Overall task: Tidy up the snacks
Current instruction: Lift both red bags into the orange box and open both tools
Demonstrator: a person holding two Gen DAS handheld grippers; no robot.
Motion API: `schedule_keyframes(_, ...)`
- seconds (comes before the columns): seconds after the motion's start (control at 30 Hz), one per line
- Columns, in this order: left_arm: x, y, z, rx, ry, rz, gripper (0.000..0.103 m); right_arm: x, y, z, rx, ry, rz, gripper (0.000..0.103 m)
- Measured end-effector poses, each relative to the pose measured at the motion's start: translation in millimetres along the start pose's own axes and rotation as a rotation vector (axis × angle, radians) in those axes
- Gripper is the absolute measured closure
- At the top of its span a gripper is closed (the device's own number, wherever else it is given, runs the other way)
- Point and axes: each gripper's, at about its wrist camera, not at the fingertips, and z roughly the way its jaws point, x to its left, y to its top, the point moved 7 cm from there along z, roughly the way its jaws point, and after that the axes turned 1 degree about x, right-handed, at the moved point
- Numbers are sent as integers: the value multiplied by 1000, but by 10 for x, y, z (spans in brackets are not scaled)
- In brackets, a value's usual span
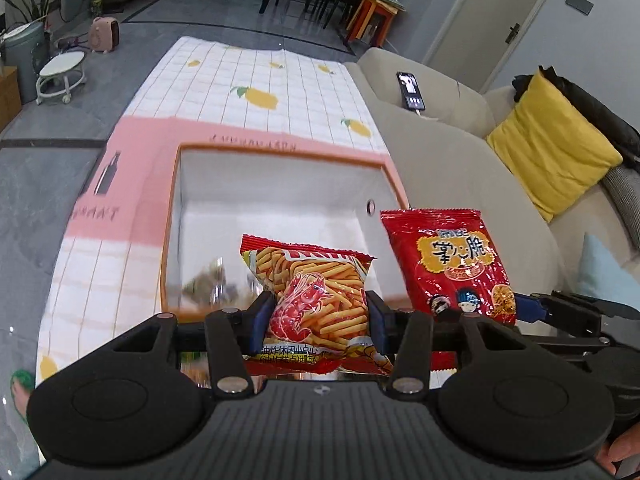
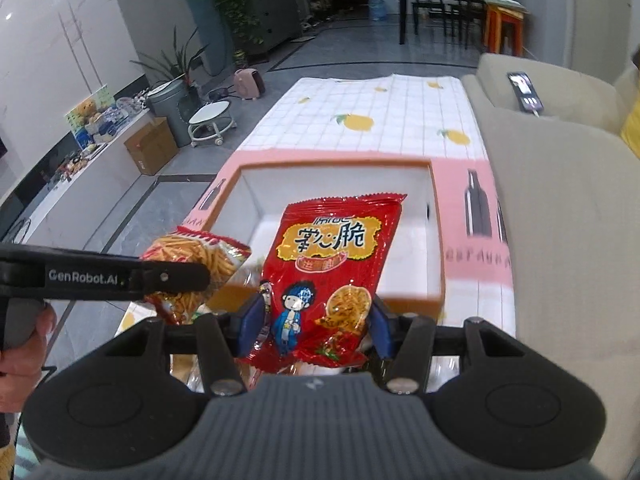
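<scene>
Nearest the left wrist camera, the left tool (image 1: 318, 320) pinches a shrimp-stick packet (image 1: 316, 304) across its lower half, its blue pads (image 1: 376, 320) pressed into both sides of the bag so the foil bulges between them. The packet stands upright, top seam up, in front of the near rim of the box (image 1: 172, 240). Just to its right hangs a red crisp packet (image 1: 448, 264), gripped low by the right tool (image 1: 524, 308), which enters from the right edge of the view.

Close to the right wrist camera, the right tool (image 2: 318, 320) likewise clamps the red crisp packet (image 2: 332, 264) near its bottom, blue pads (image 2: 256, 316) squeezing the crinkled foil. The bag leans slightly to the right, its top over the box (image 2: 436, 240) interior. At the left, the left tool (image 2: 172, 278) reaches in sideways with the shrimp-stick packet (image 2: 200, 252) held just beside the red one; a hand (image 2: 24, 352) shows at the left edge.

Beyond both packets sits the orange-rimmed box, open and white inside, on the pink band of the cloth-covered table (image 1: 260, 80). Some blurred items lie at its near left corner. The far half of the table is white check with lemon prints. Along the table's right edge runs a beige sofa (image 1: 440, 152) carrying a phone (image 1: 410, 90) and a yellow cushion (image 1: 552, 140).
</scene>
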Motion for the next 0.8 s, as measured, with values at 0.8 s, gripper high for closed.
schedule_keyframes(0.8, 132, 204, 1641, 331, 16, -33, 49, -461, 297, 1731, 430, -45, -171, 50)
